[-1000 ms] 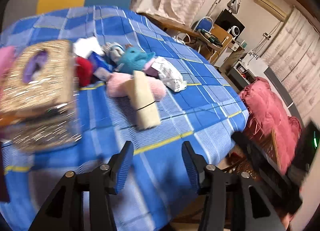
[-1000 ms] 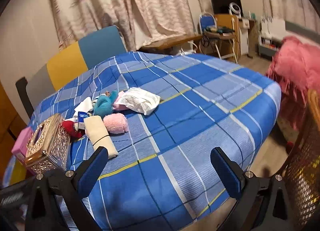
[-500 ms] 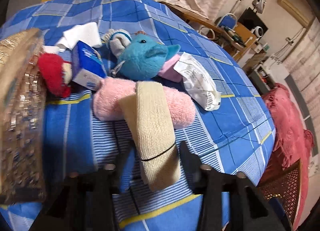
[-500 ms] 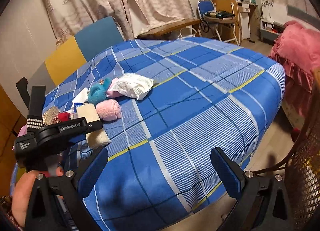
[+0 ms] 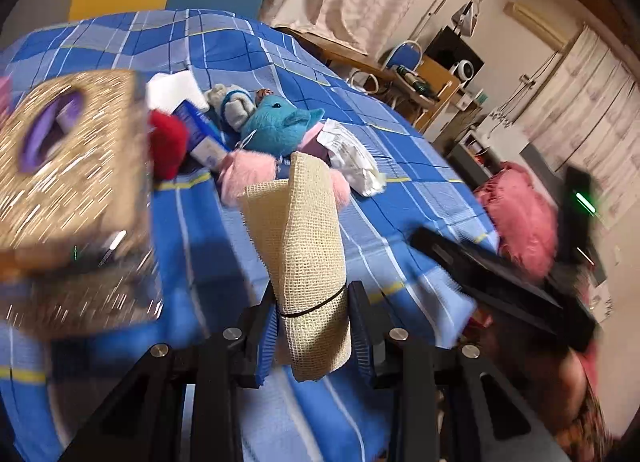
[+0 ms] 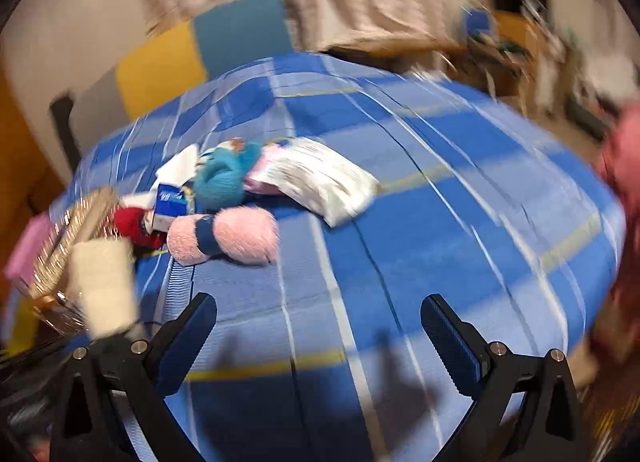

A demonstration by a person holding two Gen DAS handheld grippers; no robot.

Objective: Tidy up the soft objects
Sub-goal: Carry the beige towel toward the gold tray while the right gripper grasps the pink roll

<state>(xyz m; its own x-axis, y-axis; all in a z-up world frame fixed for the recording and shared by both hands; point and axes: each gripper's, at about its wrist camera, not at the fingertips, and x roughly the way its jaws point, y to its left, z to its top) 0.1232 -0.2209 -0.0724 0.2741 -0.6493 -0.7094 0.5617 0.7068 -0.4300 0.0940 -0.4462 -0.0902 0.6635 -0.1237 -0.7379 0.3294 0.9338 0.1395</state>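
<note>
Beige mesh roll, banded w/ a black elastic, sits pinched between the left gripper jaws, closed tight on its lower end, and looks lifted clear of the blue check cloth. Right gripper hangs over bare cloth w/ jaws wide apart, nothing in them.

Step in hand, by my read: first soft item picked, now being carried off the pile. Next move needs a drop spot for it. No bin or tray shows in either view, so can't say where. Grip is low on the roll, so the top end may flop; keep it upright-ish and clear of the gold tissue box close on the left.

Rest of the pile is on the surface: pink plush, teal plush, red plush, white packet, small blue box.

Left view shows the elastic and weave up close, plus the grey toy behind the teal one. Right view is blurred, but shows the pink plush whole w/ its dark band, which the roll hides in the left view, and the roll only as a pale smear at far left.
</note>
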